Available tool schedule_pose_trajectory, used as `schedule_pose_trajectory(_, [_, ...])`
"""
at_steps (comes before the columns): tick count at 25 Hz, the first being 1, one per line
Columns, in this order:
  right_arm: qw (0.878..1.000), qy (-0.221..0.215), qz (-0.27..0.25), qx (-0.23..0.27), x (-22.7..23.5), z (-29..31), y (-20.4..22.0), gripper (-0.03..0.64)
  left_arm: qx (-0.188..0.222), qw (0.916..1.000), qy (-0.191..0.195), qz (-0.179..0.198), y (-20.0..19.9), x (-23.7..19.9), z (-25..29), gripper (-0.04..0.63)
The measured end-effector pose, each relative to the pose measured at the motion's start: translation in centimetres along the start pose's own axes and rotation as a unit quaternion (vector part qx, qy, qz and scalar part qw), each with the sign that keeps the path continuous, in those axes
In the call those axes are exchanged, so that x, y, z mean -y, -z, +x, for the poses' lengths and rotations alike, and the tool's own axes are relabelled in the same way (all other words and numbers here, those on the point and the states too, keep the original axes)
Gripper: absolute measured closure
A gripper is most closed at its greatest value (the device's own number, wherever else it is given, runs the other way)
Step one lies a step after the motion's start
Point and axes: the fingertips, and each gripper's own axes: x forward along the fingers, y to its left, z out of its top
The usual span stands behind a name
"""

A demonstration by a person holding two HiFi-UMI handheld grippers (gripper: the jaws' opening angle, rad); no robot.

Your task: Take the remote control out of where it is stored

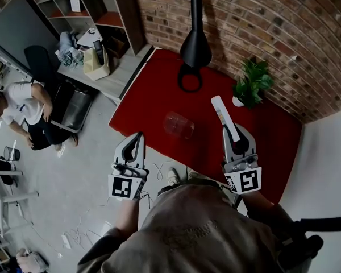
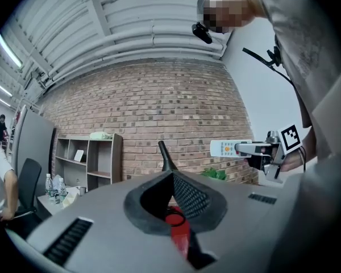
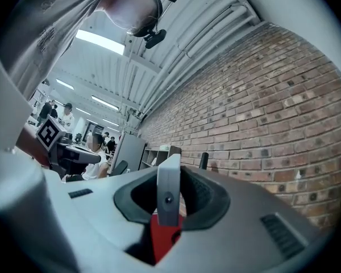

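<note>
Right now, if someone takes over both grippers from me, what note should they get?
Right gripper: fingers shut on the white remote control, held in the air above the red table.
Left gripper: fingers together, nothing between them, by the table's near edge.
Clear container: lies on the table between the two grippers and looks empty.
Done: the remote is out and held clear of the container.
Left: probably only to set the remote down on a bare part of the table.
</note>
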Motion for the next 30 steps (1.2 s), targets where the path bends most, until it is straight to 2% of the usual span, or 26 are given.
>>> schedule_pose_trajectory(2, [1.0, 0.005, 0.003, -0.007, -0.5, -0.2, -0.1, 0.535, -0.004, 1.0, 0.008, -0.004, 0.4, -0.4, -0.3, 0.591])
schedule_pose_trajectory(6, [0.999, 0.029, 0.04, -0.022, -0.2, -1.0, 0.1, 0.535, -0.007, 0.9997, 0.022, -0.011, 1.3, -1.2, -0.3, 0.591])
schedule_pose_trajectory(14, [0.999, 0.026, 0.021, -0.035, 0.1, -4.2, 0.0, 0.535, -0.013, 0.9994, 0.03, -0.009, 1.4, 0.4, -0.1, 0.591])
schedule_pose_trajectory(24, [1.0, 0.008, 0.023, -0.016, 2.7, -8.6, -0.6, 0.535, -0.033, 0.9994, 0.0, 0.008, 1.1, 5.1, -2.7, 0.591])
schedule_pose_trajectory(30, [1.0, 0.0, 0.018, -0.009, 4.3, -12.2, -0.6, 0.535, -0.036, 0.9987, -0.03, -0.021, 1.2, 8.2, -5.5, 0.591])
